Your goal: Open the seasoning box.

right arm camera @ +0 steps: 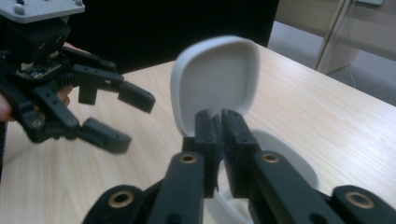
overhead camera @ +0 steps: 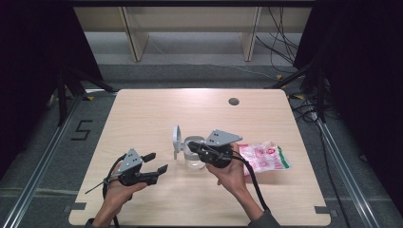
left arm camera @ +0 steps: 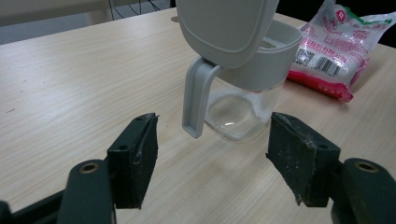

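Pale wooden counter (overhead camera: 142, 114) carried it all: the right tongs (right arm camera: 219, 140) were clenched on the rim of the glass jar (overhead camera: 194, 159) near the counter's middle, its hinged lid (overhead camera: 177, 138) standing upright, while the released left tongs (overhead camera: 156, 162) waited just beside the jar, toward the left edge, its handle (left arm camera: 195, 100) facing them.
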A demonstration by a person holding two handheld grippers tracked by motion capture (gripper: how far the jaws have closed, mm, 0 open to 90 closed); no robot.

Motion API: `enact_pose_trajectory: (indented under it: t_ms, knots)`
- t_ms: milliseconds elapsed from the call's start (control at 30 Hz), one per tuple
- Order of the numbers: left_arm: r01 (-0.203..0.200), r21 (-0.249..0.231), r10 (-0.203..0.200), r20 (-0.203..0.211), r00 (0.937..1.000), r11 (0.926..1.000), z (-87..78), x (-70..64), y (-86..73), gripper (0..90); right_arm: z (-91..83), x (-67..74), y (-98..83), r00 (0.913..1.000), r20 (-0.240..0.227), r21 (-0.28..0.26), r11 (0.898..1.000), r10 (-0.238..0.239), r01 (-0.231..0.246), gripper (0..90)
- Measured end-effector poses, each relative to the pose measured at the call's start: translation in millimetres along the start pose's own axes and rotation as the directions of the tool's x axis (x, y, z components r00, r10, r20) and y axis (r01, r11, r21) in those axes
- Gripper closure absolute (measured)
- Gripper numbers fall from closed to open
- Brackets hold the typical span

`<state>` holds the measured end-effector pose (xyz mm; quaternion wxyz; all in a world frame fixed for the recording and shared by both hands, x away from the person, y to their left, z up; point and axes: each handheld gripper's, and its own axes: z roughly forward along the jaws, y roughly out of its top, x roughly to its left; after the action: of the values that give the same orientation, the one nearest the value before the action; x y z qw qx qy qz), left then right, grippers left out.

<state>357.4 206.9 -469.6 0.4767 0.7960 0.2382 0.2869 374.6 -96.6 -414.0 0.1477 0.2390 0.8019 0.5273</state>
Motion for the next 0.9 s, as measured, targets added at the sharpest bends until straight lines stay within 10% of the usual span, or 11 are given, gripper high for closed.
enact_pose_trajectory:
  t_ms: [400,900]
  knots:
    - [-0.005,0.022,0.006,-0.001,1.0,0.9997,-1.6,-1.1,-1.2,30.9,-59.1,-10.5,-36.9,0.9919,0.084,0.011,0.995,0.095,-0.097,74.0]
    - [-0.005,0.019,0.005,-0.004,1.0,0.9998,-3.5,0.5,-0.5,30.6,-69.1,-26.8,-73.2,0.9849,0.169,0.127,0.99,0.039,-0.061,90.0]
